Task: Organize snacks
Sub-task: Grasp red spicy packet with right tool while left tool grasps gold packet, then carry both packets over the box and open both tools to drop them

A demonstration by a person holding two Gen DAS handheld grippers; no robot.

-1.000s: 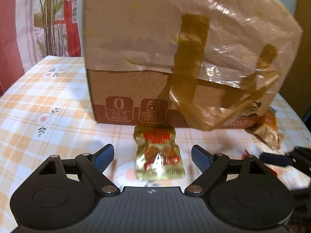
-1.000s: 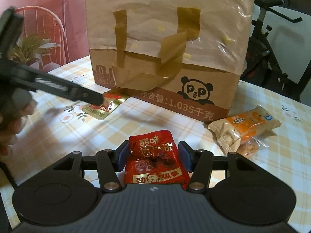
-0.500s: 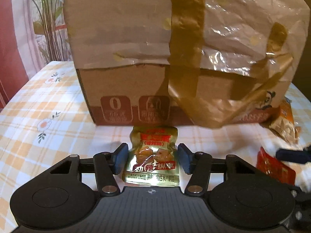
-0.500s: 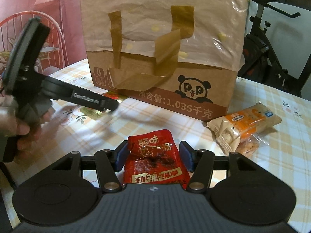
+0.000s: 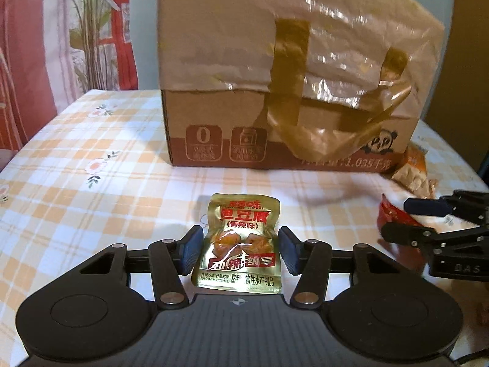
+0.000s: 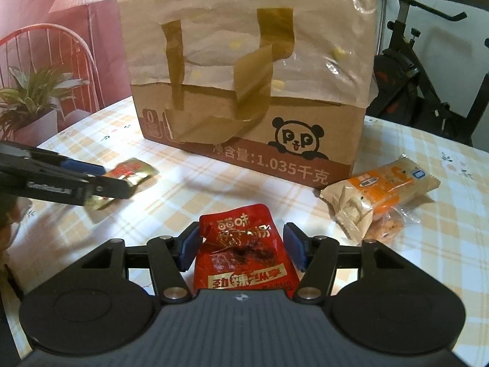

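My left gripper (image 5: pixel 240 250) is shut on a gold snack packet (image 5: pixel 240 246) and holds it above the checked tablecloth (image 5: pixel 91 189). My right gripper (image 6: pixel 243 249) is shut on a red snack packet (image 6: pixel 243 255), also lifted. Each gripper shows in the other's view: the right one with the red packet (image 5: pixel 394 217) at the right, the left one with the gold packet (image 6: pixel 128 174) at the left. A tall cardboard box (image 5: pixel 290 98) with a plastic bag and brown tape over it stands behind both; it also shows in the right wrist view (image 6: pixel 250 85).
An orange-and-white snack bag (image 6: pixel 382 189) lies by the box's right corner, seen too in the left wrist view (image 5: pixel 412 171). A potted plant (image 6: pixel 30 98) and a red chair stand beyond the table's left edge. An exercise bike (image 6: pixel 428 70) stands behind the table on the right.
My left gripper closed on the gold packet and has lifted it back from the box. My right gripper kept its hold on the red packet and rose a little.
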